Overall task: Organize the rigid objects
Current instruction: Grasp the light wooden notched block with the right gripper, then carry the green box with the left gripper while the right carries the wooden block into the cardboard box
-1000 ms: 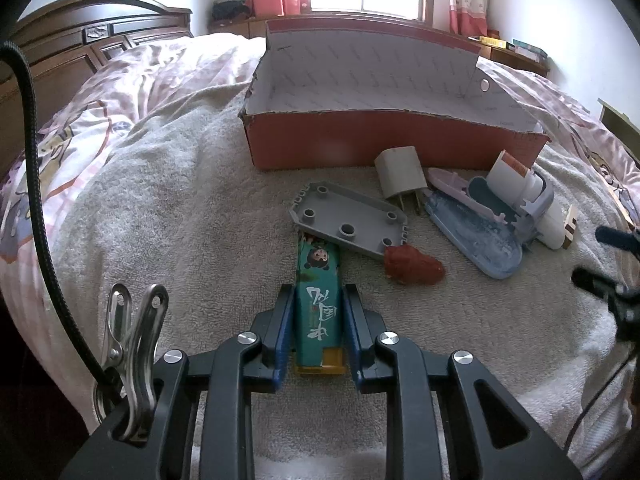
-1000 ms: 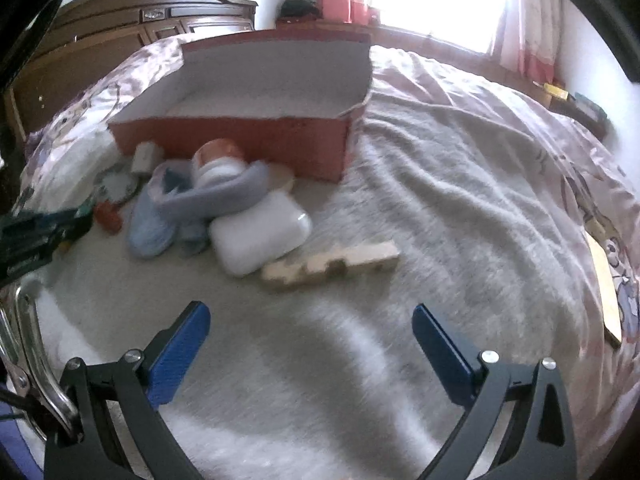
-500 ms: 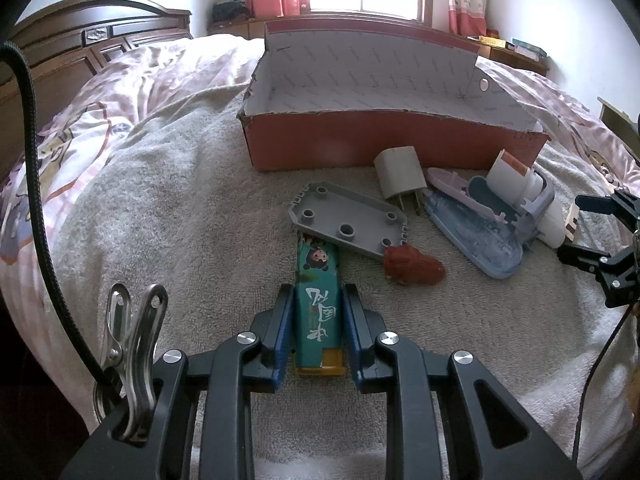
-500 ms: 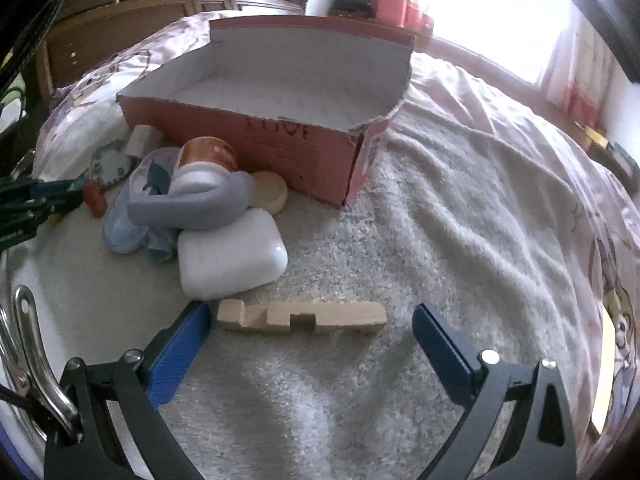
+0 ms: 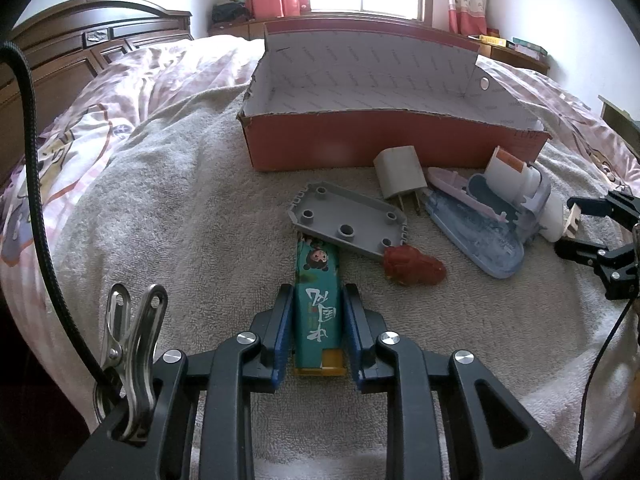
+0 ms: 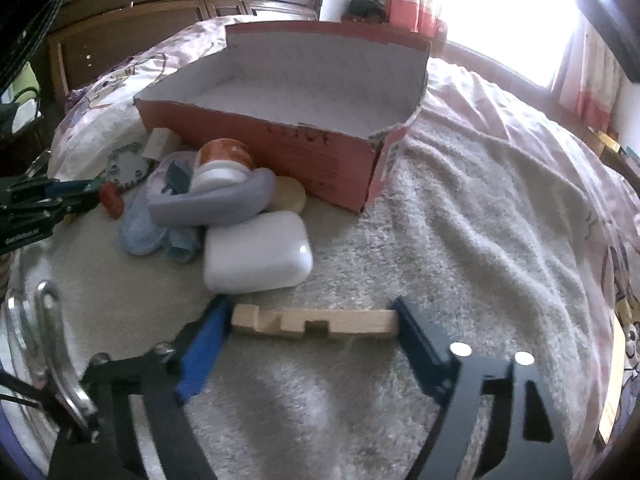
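The left gripper is clamping its blue pads on the narrow teal cardboard carton, which is lying on the grey towel covering the bed, near the towel's front edge. The carton's far end is tucked under the grey plastic plate with round studs. The carton is printed with a cartoon face and white brush characters, which are not being read with confidence here.

The right gripper is closing its jaws around the pale notched wooden block, which is lying flat on the towel just in front of the white rounded plastic case. The pads are standing at the block's two ends; firm pressure is not confirmed.

Handling judgement: the wooden block is looking stiff, light and dry, so an end-to-end hold should be secure if the pads are bearing on the square end faces, clear of the notches. The carton is probably light and crushable; side pressure should be kept moderate.

The open red cardboard box, standing toward the towel's far edge, is carrying dark handwriting on its front wall, too blurred to read. The left gripper's body in the right wrist view is bearing small white lettering, only partly legible.
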The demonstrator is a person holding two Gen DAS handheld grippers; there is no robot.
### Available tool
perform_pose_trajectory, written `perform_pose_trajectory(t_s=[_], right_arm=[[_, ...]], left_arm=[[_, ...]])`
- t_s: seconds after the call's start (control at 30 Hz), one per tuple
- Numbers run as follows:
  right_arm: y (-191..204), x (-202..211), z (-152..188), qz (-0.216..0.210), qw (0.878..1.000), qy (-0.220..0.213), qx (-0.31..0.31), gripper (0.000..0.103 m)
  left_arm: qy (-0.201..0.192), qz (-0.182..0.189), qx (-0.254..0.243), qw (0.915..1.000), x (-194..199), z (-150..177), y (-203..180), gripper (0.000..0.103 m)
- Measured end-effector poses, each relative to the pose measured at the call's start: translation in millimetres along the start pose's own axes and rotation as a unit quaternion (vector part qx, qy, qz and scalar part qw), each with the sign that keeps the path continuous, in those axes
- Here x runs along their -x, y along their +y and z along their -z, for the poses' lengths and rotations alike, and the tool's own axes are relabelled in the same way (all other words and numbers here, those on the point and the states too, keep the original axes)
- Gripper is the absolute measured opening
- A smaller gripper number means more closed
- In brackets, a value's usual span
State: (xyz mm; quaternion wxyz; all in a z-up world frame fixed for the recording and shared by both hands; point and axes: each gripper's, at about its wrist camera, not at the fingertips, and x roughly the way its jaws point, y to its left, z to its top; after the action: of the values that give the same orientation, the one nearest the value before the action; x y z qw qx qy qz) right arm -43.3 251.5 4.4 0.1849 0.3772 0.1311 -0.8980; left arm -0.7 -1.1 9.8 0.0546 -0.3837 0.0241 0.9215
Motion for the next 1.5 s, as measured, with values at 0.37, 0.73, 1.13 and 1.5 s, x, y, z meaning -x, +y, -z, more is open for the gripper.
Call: perform_pose_trajectory(t_s=[0.37, 0.73, 1.13, 1.5], right_arm=[[8.6, 18.0, 17.0, -0.004, 0.996, -0.022, -0.088, 0.08], [25.7, 29.5, 30.9, -0.024, 0.987, -0.027, -0.157, 0.08], [44.6, 34.7, 18.5, -0.05, 0.985, -0.031, -0.165, 0.08], [52.2, 43.5, 3.6, -0.063, 0.98, -0.046, -0.181, 0.08]], left_arm=[[0.006, 0.027, 0.029, 0.9992, 3.7, 0.8, 10.1, 0.024], [0.008, 0.043, 0.034, 0.9985, 19.7, 6.2, 13.6, 0.024], [-0.021, 0.06, 0.036, 0.9974, 48.8, 0.2, 16.3, 0.024], [-0.043, 0.06, 0.019, 0.9971, 62.8, -14.4, 9.8, 0.024]])
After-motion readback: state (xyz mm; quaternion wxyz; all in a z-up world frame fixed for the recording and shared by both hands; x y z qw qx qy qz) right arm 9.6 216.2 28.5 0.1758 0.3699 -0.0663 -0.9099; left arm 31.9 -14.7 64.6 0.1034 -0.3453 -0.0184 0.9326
